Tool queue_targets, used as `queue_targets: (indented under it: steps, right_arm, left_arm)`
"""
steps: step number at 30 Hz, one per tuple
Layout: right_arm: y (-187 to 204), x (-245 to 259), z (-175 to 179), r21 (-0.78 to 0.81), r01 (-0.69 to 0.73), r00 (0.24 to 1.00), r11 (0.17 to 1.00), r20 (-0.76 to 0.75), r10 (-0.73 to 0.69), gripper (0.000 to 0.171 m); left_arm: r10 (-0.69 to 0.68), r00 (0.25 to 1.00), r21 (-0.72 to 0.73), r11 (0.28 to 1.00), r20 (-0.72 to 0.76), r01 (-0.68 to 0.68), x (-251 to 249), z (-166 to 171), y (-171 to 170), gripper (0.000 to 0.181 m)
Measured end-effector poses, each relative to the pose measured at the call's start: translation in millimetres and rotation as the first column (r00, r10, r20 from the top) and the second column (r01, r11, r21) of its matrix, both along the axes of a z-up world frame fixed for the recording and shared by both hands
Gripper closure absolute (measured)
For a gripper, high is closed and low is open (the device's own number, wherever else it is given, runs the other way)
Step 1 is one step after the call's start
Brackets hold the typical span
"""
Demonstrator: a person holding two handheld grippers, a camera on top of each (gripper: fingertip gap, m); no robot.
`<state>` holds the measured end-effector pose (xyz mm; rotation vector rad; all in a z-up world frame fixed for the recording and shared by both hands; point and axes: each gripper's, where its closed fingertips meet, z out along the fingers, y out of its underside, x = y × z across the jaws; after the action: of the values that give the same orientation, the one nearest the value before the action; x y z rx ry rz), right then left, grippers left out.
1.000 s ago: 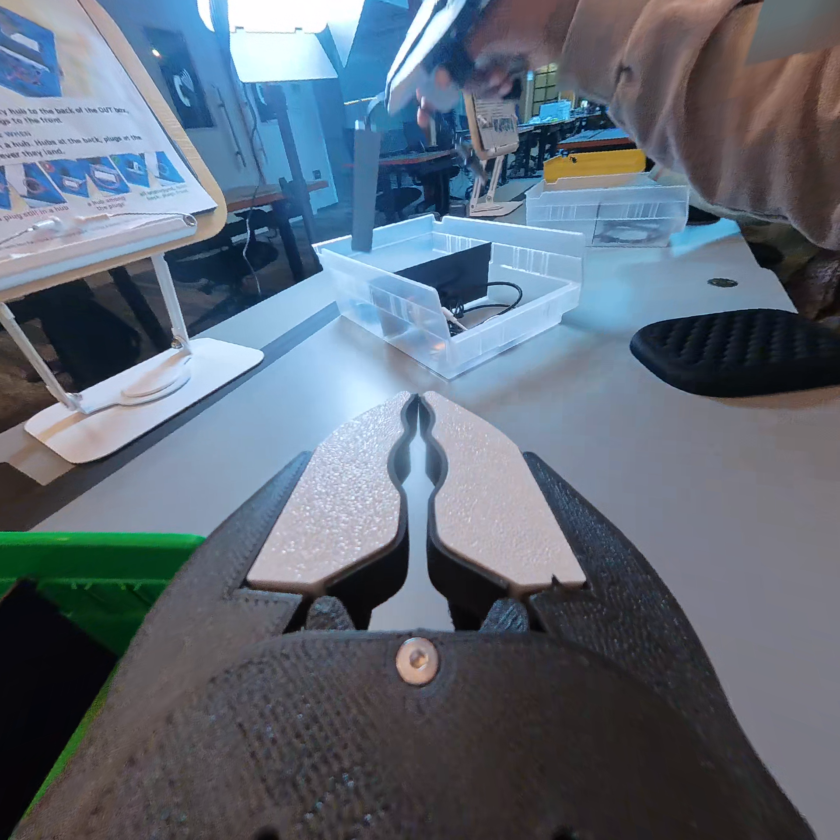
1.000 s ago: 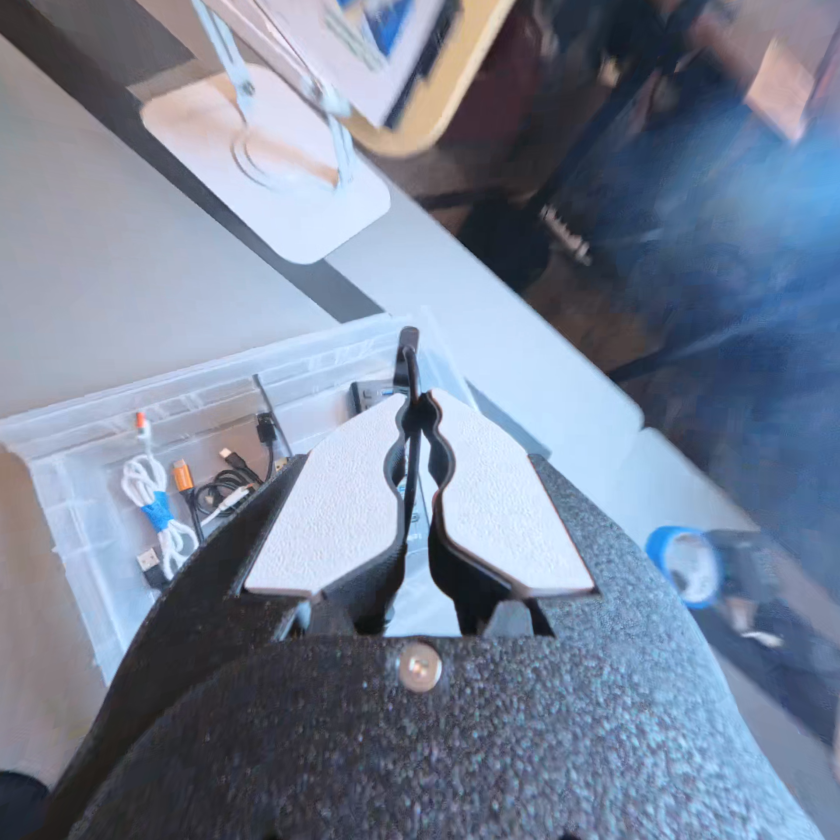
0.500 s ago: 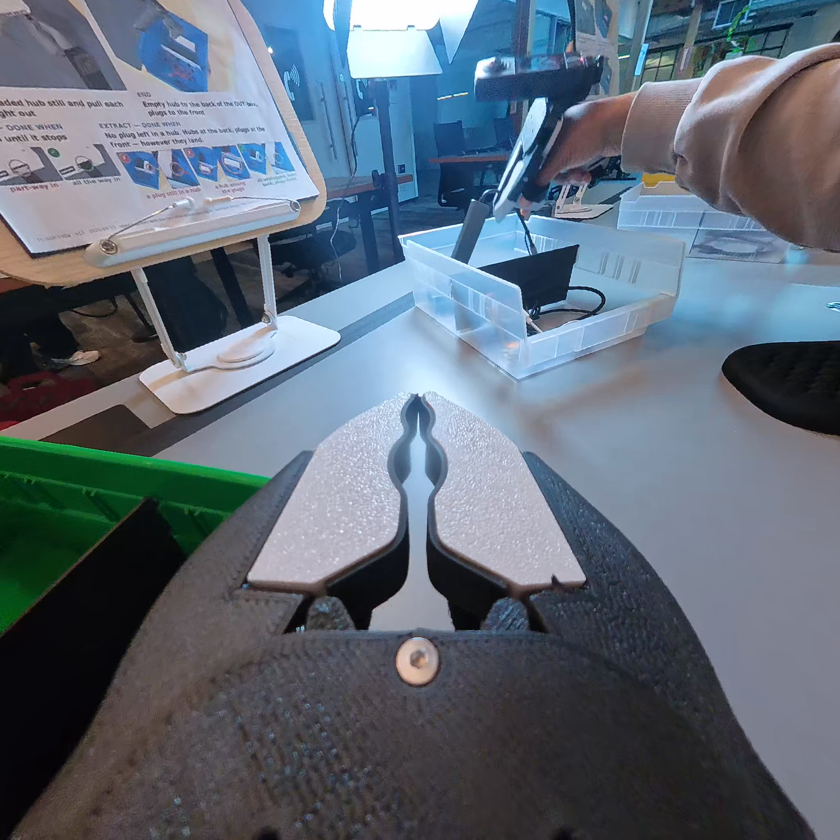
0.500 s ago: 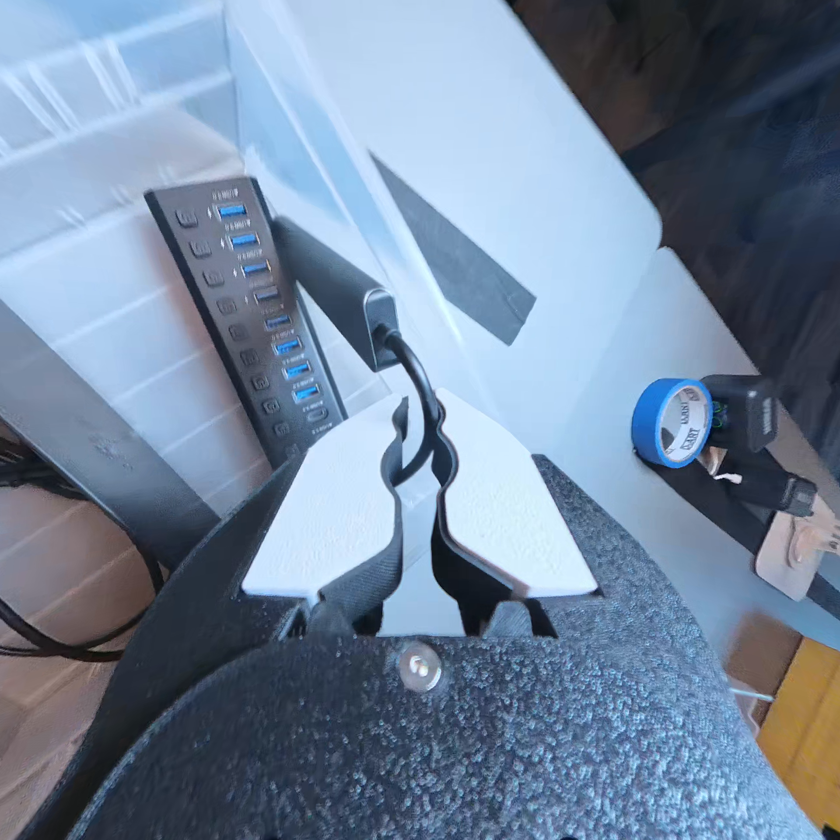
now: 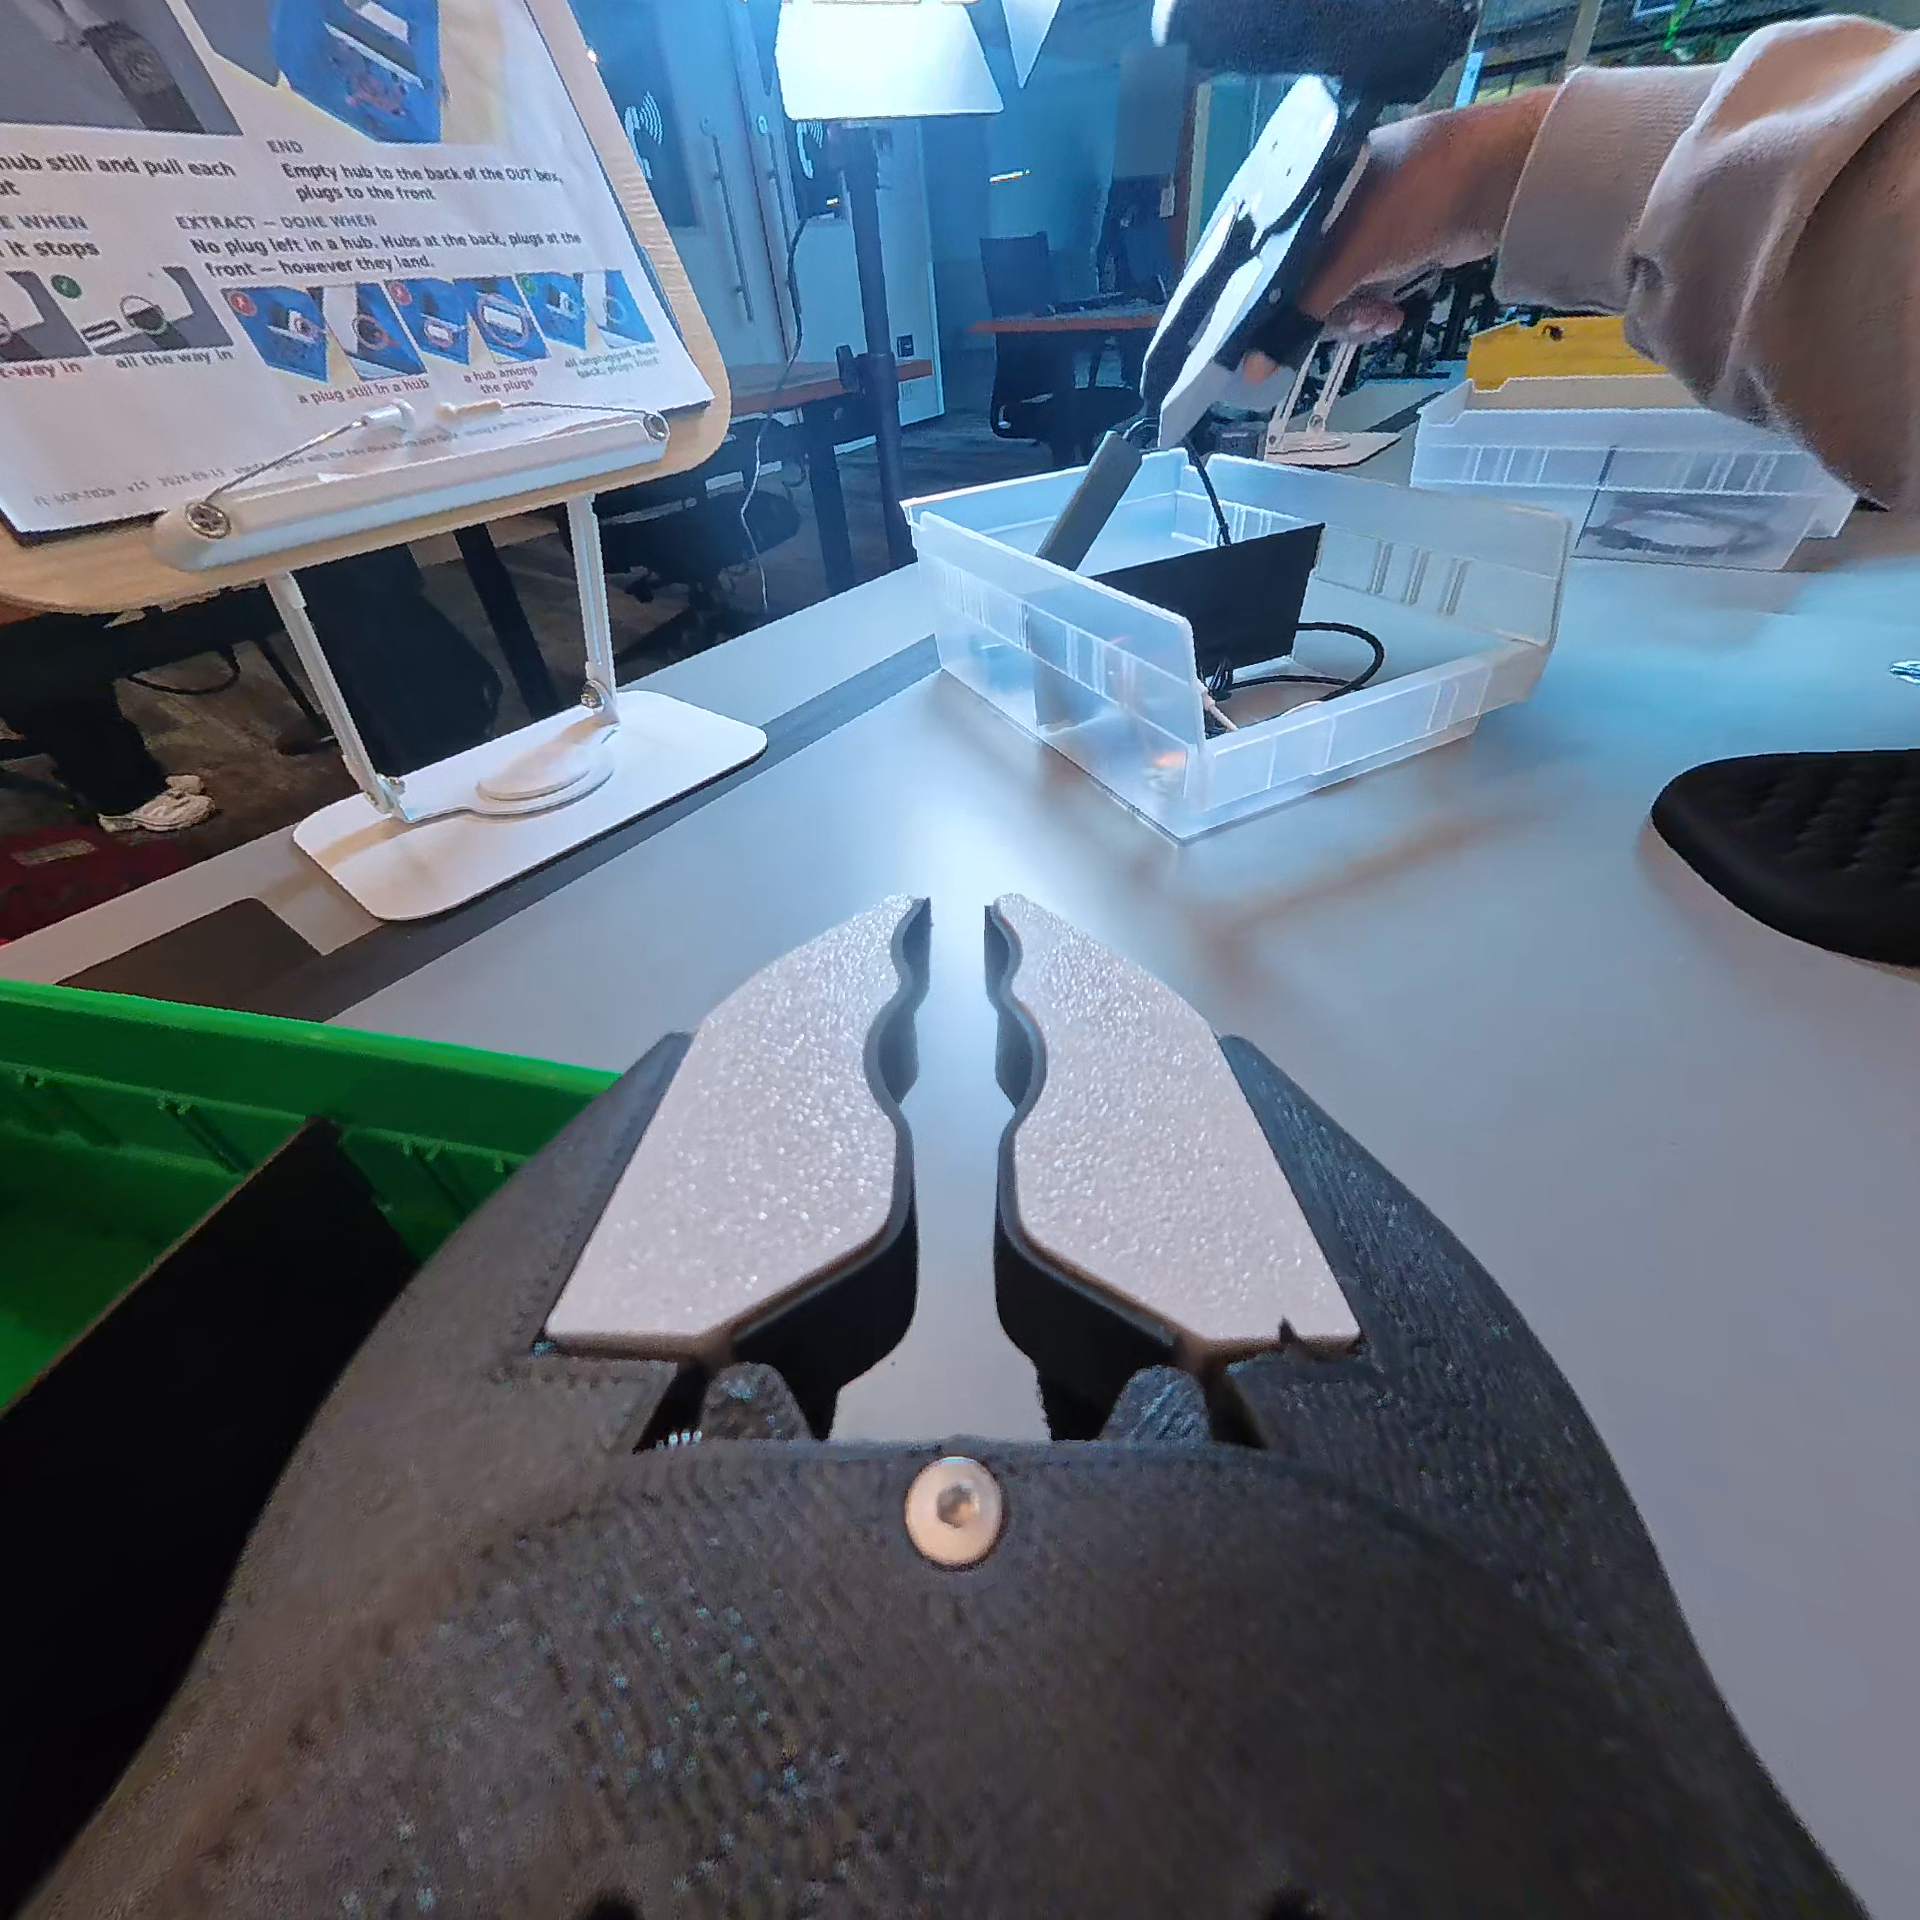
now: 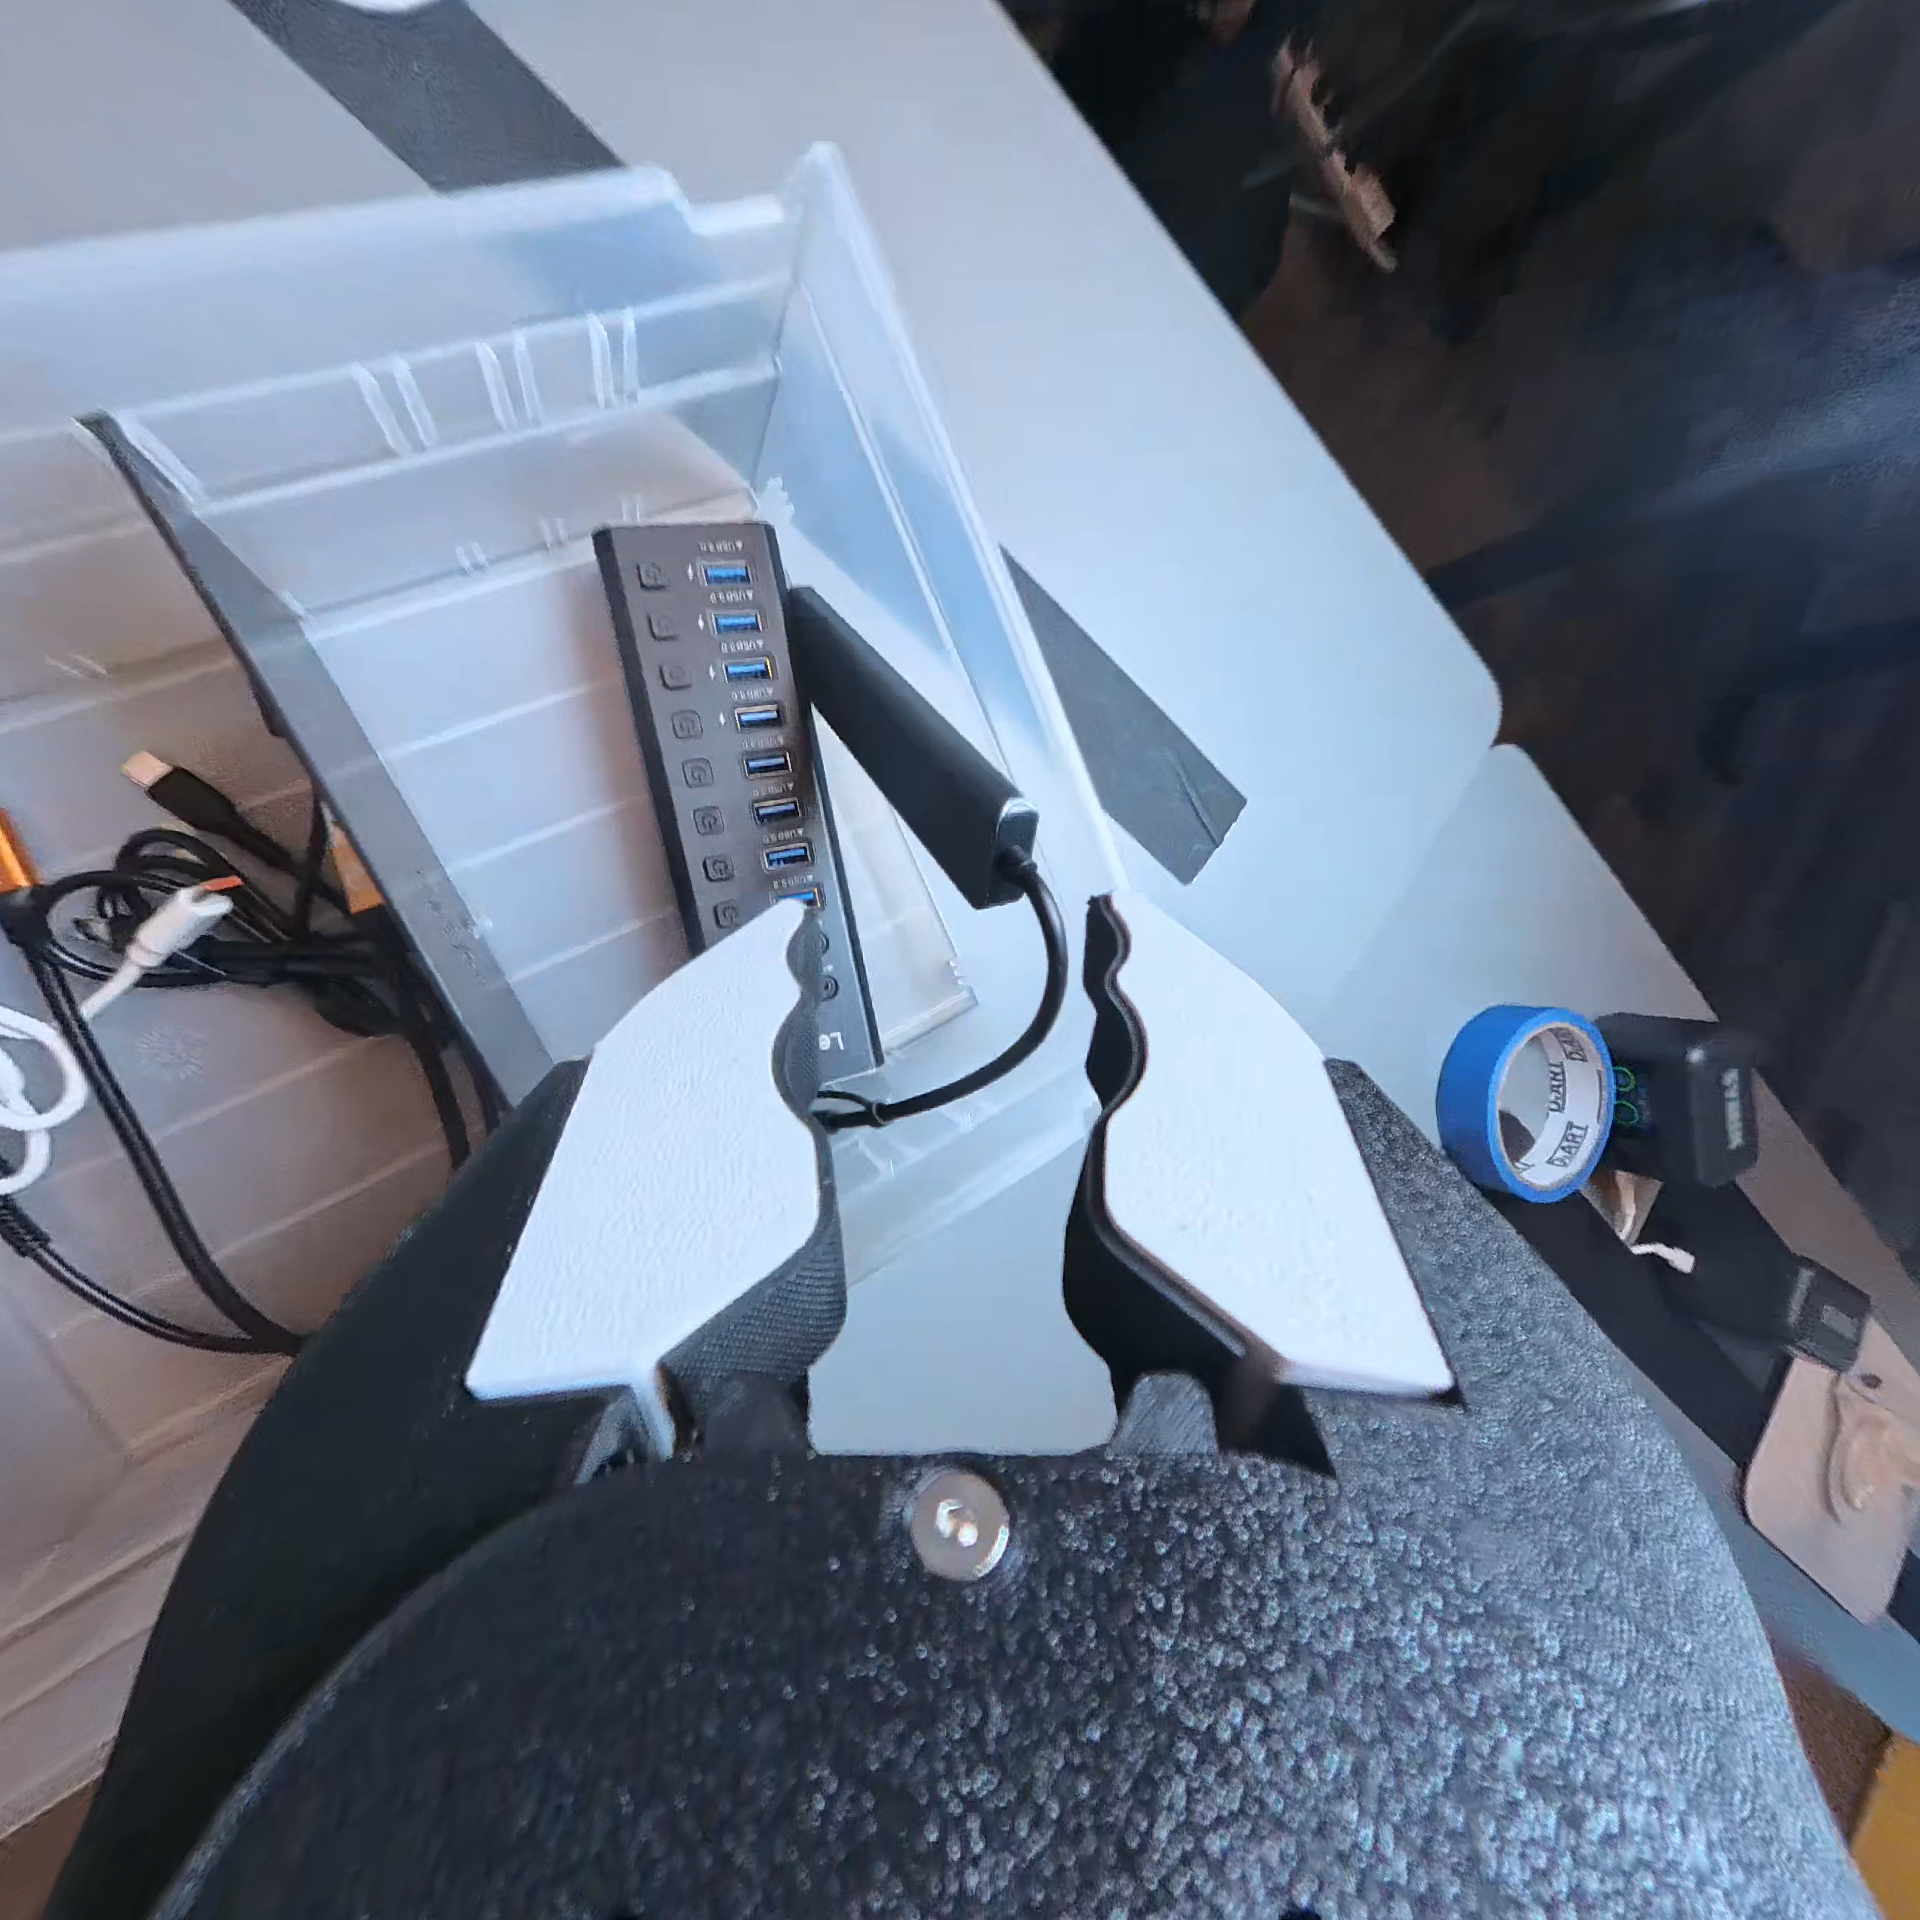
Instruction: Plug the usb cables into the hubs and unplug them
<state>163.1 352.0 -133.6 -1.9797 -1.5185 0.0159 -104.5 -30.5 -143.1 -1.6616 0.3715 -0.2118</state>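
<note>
My right tongs (image 6: 945, 925) gape wide over the clear bin (image 6: 873, 343), gripping nothing; the slim hub (image 6: 904, 743) and its cable (image 6: 1049, 966) lie just ahead, against the long multi-port hub (image 6: 727, 748). My left tongs (image 5: 956, 914) are slightly parted, empty, over the table (image 5: 1455, 1039).

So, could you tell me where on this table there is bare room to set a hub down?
The grey tabletop is bare between the clear plastic bin, the white document-stand base and the black textured pad. It is crowded inside the bin's cable compartment and beside the long black multi-port hub.
</note>
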Motion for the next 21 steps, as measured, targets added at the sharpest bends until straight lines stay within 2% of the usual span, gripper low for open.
queue_targets:
  steps: [3, 5, 8, 11, 14, 16, 18, 21]
  right_arm:
    - [-12.6, -12.3, 26.9, 0.082, -0.027, 0.99, 0.996, -0.136, 0.039, 0.123]
    - [-35.4, -25.9, 45.1, 0.127, -0.062, 0.96, 0.99, -0.264, 0.094, 0.123]
    - [-91.4, -44.5, 59.1, 0.154, -0.153, 0.888, 0.976, -0.412, 0.204, 0.122]
    - [-151.1, -50.2, 51.2, 0.176, -0.244, 0.847, 0.953, -0.439, 0.298, 0.121]
    - [-200.0, -43.1, 20.2, 0.12, -0.304, 0.872, 0.945, -0.364, 0.327, 0.121]
    - [-221.1, -32.6, -6.0, 0.076, -0.315, 0.915, 0.946, -0.242, 0.323, 0.122]
    - [-231.7, -24.0, -28.7, 0.066, -0.318, 0.942, 0.946, -0.095, 0.323, 0.122]
    - [-239.6, -22.3, -60.8, 0.031, -0.345, 0.935, 0.938, 0.092, 0.341, 0.119]
  left_arm:
    - [0.025, 1.0, 0.0, 1.0, -0.002, -0.025, -4.4, 0.4, 0.9, 0.164]
    - [0.045, 0.999, 0.008, 0.999, -0.009, -0.045, -8.9, 2.6, 0.3, 0.161]
    - [0.08, 0.996, 0.02, 0.997, -0.028, -0.08, -18.5, 6.5, -3.0, 0.161]
    - [0.141, 0.987, 0.043, 0.99, -0.079, -0.138, -36.2, 14.9, -12.4, 0.156]
    - [0.231, 0.962, 0.058, 0.973, -0.142, -0.225, -68.1, 31.2, -33.5, 0.151]
    - [0.243, 0.95, -0.013, 0.968, -0.194, -0.25, -85.4, 27.6, -46.9, 0.148]
    - [0.215, 0.934, -0.165, 0.949, -0.286, -0.269, -98.5, 4.1, -57.2, 0.14]
    - [0.114, 0.899, -0.358, 0.89, -0.423, -0.281, -102.6, -38.1, -68.0, 0.132]
